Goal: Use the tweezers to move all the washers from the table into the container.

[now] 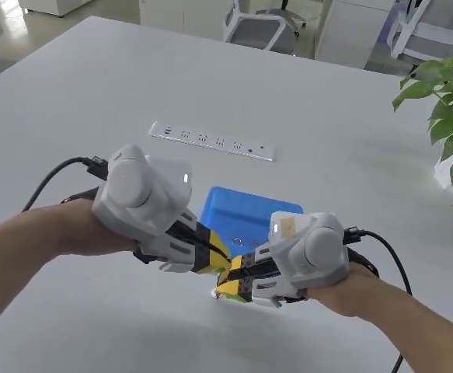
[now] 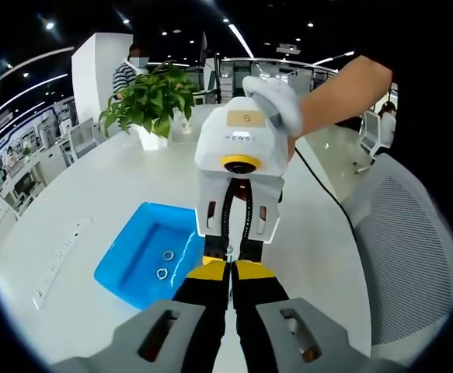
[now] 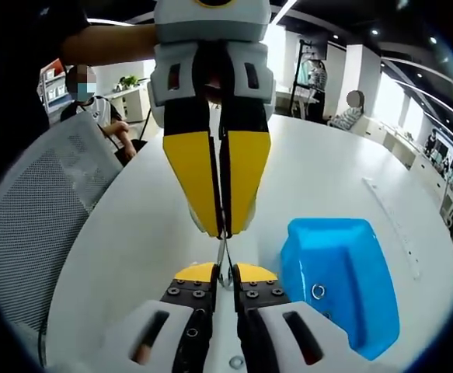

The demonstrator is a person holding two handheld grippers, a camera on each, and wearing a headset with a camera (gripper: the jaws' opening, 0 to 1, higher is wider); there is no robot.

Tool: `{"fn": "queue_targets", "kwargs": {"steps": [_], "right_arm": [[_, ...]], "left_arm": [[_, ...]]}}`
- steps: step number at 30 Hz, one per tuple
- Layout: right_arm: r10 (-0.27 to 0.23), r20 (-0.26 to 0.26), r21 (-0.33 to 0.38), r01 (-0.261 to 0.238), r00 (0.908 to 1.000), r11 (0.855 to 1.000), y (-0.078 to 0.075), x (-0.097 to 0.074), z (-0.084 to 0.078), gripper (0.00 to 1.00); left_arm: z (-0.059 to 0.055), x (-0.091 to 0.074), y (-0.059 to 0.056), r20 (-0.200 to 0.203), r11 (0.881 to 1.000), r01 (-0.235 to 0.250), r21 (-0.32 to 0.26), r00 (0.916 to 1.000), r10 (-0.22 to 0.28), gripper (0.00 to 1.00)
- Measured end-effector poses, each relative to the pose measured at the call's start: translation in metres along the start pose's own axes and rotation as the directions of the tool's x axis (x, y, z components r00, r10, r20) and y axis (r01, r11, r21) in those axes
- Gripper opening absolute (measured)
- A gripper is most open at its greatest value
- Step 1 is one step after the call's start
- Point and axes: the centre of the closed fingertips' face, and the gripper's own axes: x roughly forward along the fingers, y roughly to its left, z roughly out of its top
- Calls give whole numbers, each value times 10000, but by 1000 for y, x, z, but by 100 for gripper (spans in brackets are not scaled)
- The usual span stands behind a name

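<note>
Bright, even office light falls from above: ceiling lamps [image 2: 240, 40] show as small white spots and strips in the left gripper view. In the head view the white table [image 1: 304, 101] is evenly lit, with soft, faint shadows beneath the hands. The blue container [image 3: 343, 272] carries a mild gloss along its rim. Both gripper views bend strongly toward their edges (the table's edge curves like a bowl), and the far room goes slightly soft; the head view is sharp.

Left hand-held gripper [image 1: 218, 255] is white, yellow-tipped, black-cabled.
</note>
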Motion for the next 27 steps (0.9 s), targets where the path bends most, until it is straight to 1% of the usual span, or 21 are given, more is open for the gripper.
{"fn": "queue_targets", "kwargs": {"steps": [4,13,21,27], "right_arm": [[32,6,35,-32,10000,10000,0,0,-1,9],[-18,15,-203,18,10000,9998,0,0,0,8],[-49,-21,-158,49,10000,9999,1,-1,0,8],[-55,-50,-138,55,10000,9999,1,-1,-1,8]], "left_arm": [[0,1,0,-19,10000,2,16,10000,-2,5],[0,0,-2,-129,9999,-90,145,9999,92,5],[1,0,-2,-88,9999,-63,142,9999,65,6],[3,-1,-2,53,9999,-89,94,9999,88,12]]}}
